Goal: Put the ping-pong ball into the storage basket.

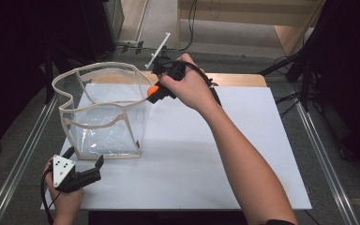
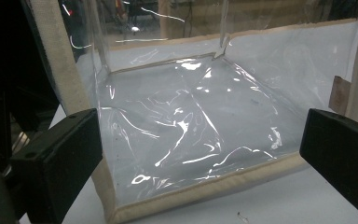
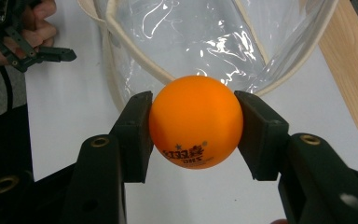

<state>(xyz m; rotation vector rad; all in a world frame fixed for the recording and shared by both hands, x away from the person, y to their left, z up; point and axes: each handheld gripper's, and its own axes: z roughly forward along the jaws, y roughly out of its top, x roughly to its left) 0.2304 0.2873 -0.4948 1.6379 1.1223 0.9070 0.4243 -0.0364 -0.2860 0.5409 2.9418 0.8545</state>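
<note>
A clear plastic bag [image 1: 104, 112] with cream fabric trim stands open on the white board [image 1: 243, 154]. My right gripper [image 1: 153, 90] is shut on an orange table-tennis ball [image 1: 153, 89], held at the bag's upper right rim. In the right gripper view the ball [image 3: 196, 122] sits squeezed between both jaws, with the bag's rim [image 3: 135, 51] just beyond. My left gripper [image 1: 85, 159] rests open at the board's near left corner, a little short of the bag's bottom edge. Its view looks through the bag's front wall [image 2: 186, 126], and nothing lies between its jaws.
The white board lies on a wooden table [image 1: 239, 79] whose far edge shows behind it. Metal rails [image 1: 21, 159] run along both sides. A white stick [image 1: 158, 49] lies on the floor beyond the table. The other hand and its gripper [image 3: 39, 53] appear at top left of the right gripper view.
</note>
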